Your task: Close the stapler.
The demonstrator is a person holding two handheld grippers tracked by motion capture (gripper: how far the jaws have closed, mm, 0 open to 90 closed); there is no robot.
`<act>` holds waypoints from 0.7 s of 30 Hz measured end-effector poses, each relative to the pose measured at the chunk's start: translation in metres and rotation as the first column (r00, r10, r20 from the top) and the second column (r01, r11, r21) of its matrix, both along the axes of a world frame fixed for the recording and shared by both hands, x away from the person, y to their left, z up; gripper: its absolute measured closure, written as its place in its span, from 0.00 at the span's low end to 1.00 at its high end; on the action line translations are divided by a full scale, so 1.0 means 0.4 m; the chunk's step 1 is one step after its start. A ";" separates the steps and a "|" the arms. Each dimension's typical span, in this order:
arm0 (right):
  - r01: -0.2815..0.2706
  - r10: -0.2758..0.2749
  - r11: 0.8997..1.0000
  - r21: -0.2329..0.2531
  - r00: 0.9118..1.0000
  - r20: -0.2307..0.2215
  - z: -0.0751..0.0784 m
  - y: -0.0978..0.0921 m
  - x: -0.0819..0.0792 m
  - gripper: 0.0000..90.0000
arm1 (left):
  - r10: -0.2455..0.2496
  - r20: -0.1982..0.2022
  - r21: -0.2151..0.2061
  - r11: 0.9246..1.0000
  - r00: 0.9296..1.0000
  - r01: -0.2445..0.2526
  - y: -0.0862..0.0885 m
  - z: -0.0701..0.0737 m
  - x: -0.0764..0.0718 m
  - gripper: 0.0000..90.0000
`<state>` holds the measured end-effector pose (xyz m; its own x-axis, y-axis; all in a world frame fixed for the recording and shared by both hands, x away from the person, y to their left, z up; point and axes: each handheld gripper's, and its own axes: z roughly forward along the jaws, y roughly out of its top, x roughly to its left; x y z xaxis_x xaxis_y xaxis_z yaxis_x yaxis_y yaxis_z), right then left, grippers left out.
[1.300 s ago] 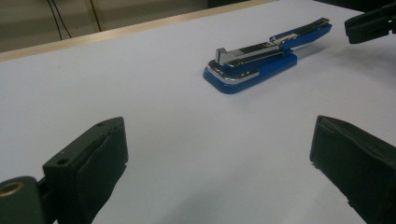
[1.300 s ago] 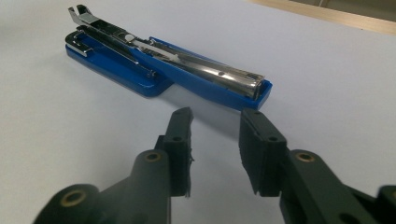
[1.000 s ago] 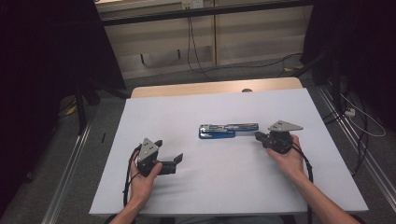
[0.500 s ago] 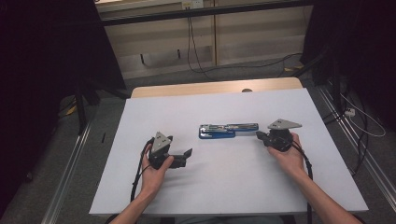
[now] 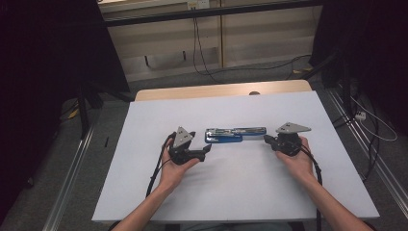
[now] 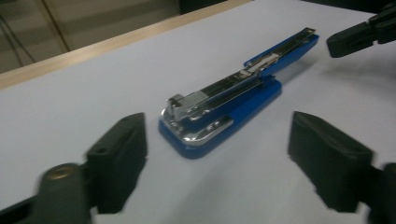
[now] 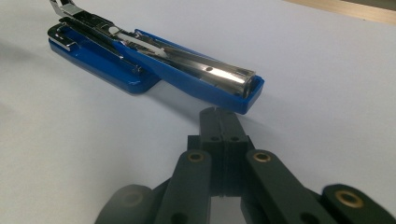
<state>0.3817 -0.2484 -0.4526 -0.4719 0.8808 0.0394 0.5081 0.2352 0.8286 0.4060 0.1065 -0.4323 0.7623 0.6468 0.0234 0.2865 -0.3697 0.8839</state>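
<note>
Working near the bottom of the high view first: left gripper [image 5: 208,149] spread wide, aiming at the chrome end of the blue stapler [image 5: 235,134]. Lying flat at the centre of the frame on the white table [image 5: 144,192], swung fully open — base at the left, top arm at the right. Touching nothing yet. Right gripper [image 5: 266,139] pressed fully together, empty, sitting just beside the far tip. Better closing slowly across the base's two long sides — and keeping the right tips steadying.
</note>
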 end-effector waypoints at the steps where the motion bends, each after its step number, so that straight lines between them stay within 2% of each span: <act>1: -0.001 0.001 1.000 -0.002 1.000 0.002 0.000 0.000 0.001 1.00 | 0.004 0.002 0.006 1.000 1.000 -0.004 -0.003 -0.002 0.004 0.29; 2: -0.001 0.001 1.000 -0.003 1.000 0.001 -0.001 0.000 0.001 1.00 | 0.002 -0.007 -0.012 1.000 1.000 -0.002 -0.006 -0.003 0.008 0.30; 5: -0.002 0.002 1.000 -0.001 1.000 -0.002 -0.001 0.001 0.001 1.00 | 0.010 -0.033 -0.029 1.000 0.999 -0.011 -0.011 -0.002 0.026 0.41; 7: -0.007 0.007 1.000 -0.004 1.000 -0.006 -0.001 0.001 0.002 1.00 | 0.023 -0.025 -0.040 0.999 0.999 -0.024 -0.016 -0.001 0.040 0.49; 11: -0.013 0.013 1.000 -0.006 1.000 -0.008 0.002 0.005 -0.001 1.00 | 0.005 -0.040 -0.057 0.998 0.999 -0.007 -0.034 -0.004 0.059 0.64; 14: -0.014 0.014 1.000 -0.006 1.000 -0.011 0.001 0.005 0.000 1.00 | -0.016 -0.040 -0.038 0.999 0.999 0.014 -0.048 -0.010 0.065 0.78; 21: -0.012 0.012 1.000 -0.013 1.000 -0.011 0.001 0.004 0.001 1.00 | -0.023 -0.073 -0.001 1.000 0.997 0.023 -0.054 -0.017 0.065 0.95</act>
